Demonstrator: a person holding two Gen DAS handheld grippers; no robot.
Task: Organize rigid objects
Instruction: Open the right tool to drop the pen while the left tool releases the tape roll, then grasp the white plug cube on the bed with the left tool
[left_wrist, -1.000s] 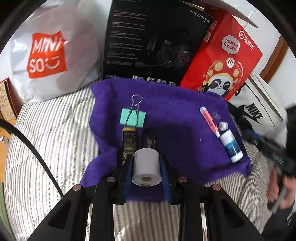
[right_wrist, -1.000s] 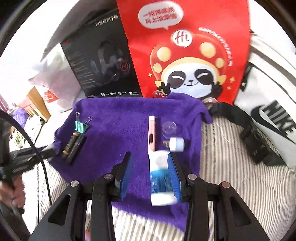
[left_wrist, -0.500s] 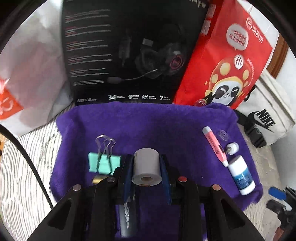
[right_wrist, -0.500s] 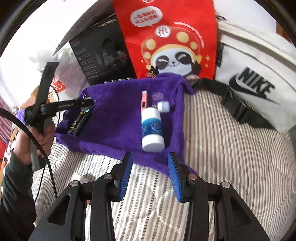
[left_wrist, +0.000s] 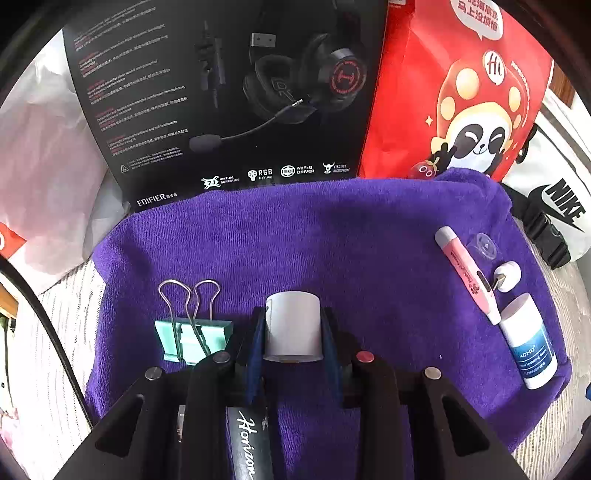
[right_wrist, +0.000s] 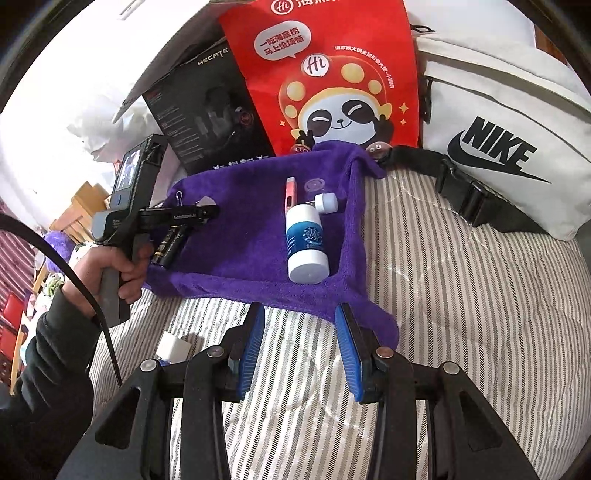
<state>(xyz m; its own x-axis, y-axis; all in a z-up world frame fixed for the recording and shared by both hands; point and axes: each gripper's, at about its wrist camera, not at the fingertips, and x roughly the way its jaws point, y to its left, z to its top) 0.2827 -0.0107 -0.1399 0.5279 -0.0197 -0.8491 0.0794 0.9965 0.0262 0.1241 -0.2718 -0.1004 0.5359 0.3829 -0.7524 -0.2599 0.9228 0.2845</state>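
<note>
My left gripper (left_wrist: 293, 332) is shut on a white paper roll (left_wrist: 293, 326) and holds it over the purple towel (left_wrist: 314, 236). A teal binder clip (left_wrist: 192, 334) lies just left of it, and a black tube (left_wrist: 247, 439) lies under the fingers. A pink pen (left_wrist: 467, 275), a small white cap (left_wrist: 508, 277) and a white bottle with a blue label (left_wrist: 528, 345) lie at the towel's right side. My right gripper (right_wrist: 301, 347) is open and empty over the striped bedding, in front of the towel (right_wrist: 255, 221). The bottle (right_wrist: 306, 242) lies beyond it.
A black headset box (left_wrist: 229, 96), a red panda bag (left_wrist: 465, 92) and a white Nike bag (right_wrist: 498, 147) stand behind the towel. A white plastic bag (left_wrist: 44, 177) is at the left. A small white cube (right_wrist: 171, 347) lies on the striped bedding (right_wrist: 461, 314).
My left gripper moved forward and right over the towel with the paper roll. My right gripper let go of the bottle and drew back off the towel.
</note>
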